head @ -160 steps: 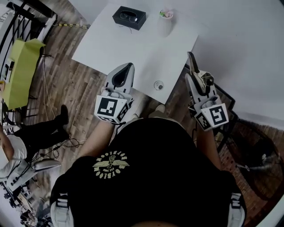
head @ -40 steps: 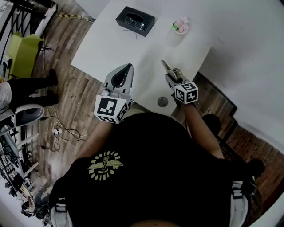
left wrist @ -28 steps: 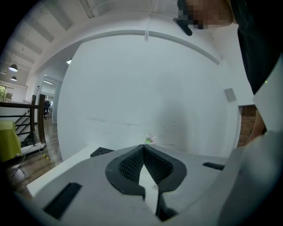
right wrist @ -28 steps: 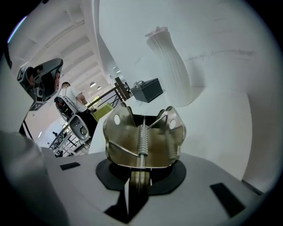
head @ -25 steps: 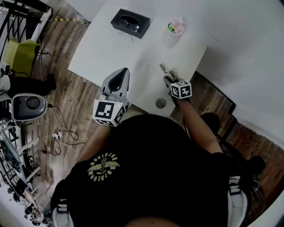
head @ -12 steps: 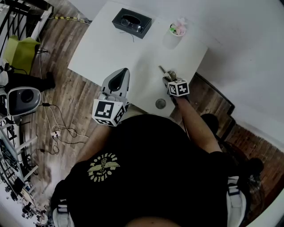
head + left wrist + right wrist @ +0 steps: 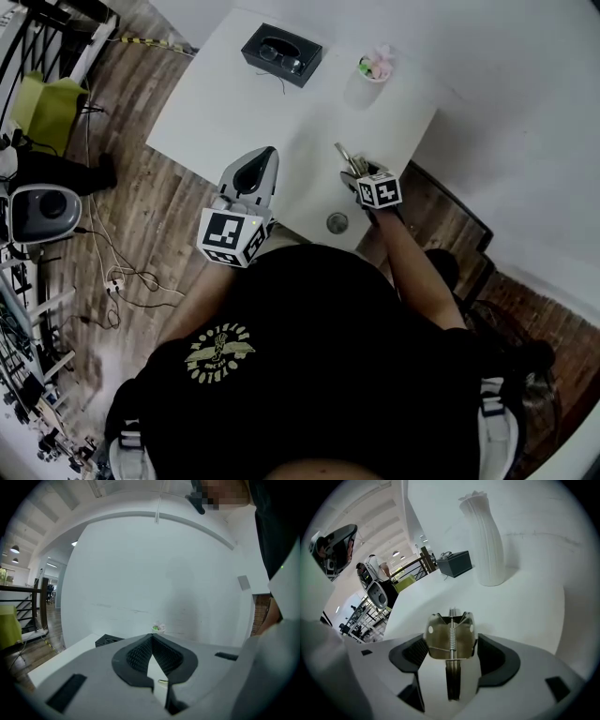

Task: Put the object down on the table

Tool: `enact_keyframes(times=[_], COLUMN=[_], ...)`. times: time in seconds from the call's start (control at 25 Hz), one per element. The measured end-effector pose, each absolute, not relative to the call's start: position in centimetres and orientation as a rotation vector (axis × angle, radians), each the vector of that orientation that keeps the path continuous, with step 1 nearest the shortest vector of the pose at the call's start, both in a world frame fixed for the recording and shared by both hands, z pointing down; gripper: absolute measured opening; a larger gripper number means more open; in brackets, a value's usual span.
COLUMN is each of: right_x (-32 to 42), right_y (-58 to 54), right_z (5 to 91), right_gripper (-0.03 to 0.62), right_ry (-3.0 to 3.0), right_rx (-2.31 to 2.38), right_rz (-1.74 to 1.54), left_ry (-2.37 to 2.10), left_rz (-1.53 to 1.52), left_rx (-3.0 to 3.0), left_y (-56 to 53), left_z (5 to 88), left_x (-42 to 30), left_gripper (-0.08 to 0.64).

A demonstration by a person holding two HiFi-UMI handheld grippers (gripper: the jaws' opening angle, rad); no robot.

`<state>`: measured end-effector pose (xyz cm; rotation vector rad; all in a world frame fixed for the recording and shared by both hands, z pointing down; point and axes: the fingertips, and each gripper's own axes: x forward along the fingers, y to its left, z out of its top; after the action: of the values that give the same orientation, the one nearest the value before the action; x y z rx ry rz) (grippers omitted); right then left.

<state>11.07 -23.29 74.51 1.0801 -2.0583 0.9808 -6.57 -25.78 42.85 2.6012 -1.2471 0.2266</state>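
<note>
Right gripper view showed the gripper (image 7: 451, 649) just opened wide, clip (image 7: 450, 632) loose between jaws; withdrawing might snag it.

The head view was dim and flat. The black shirt (image 7: 319, 375) filling the lower frame showed almost no detail, and the white table (image 7: 234, 103) read as pale grey with only soft shadows. Both gripper views were wide-angle, ringed by black corners, with straight lines bowed toward the edges. In the left gripper view, ceiling lamps (image 7: 15, 549) glowed at the upper left and the wall (image 7: 154, 573) was evenly lit. In the right gripper view, the vase (image 7: 485, 541) cast a faint shadow to its right, the metal clip (image 7: 438, 644) carried dull highlights, and the far left was smeared.
</note>
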Motion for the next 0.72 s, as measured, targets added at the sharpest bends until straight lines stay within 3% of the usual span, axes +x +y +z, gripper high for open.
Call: enact_keyframes(times=[0.48,0.6,0.72], right_x=[17.1,16.9,16.4], right_y=[-23.4,-22.8,-22.2], right_z=[70.4,68.0,65.7], right_gripper=[0.299,0.111,0.014], right_ry=[-2.07,-2.146,-2.22], right_rx=[1.332,1.354,1.354], right_rz=[0.844,0.758,0.687], left_ry=[-1.209,-1.219,-1.23], left_rz=[0.216,0.21,0.203], left_rx=[2.623,2.625,2.622], left_y=[-23.4,-22.9,-22.8], left_z=[42.2,42.0,41.8], left_x=[-4.6,-4.6,-4.4], left_gripper=[0.006,0.006,0.006])
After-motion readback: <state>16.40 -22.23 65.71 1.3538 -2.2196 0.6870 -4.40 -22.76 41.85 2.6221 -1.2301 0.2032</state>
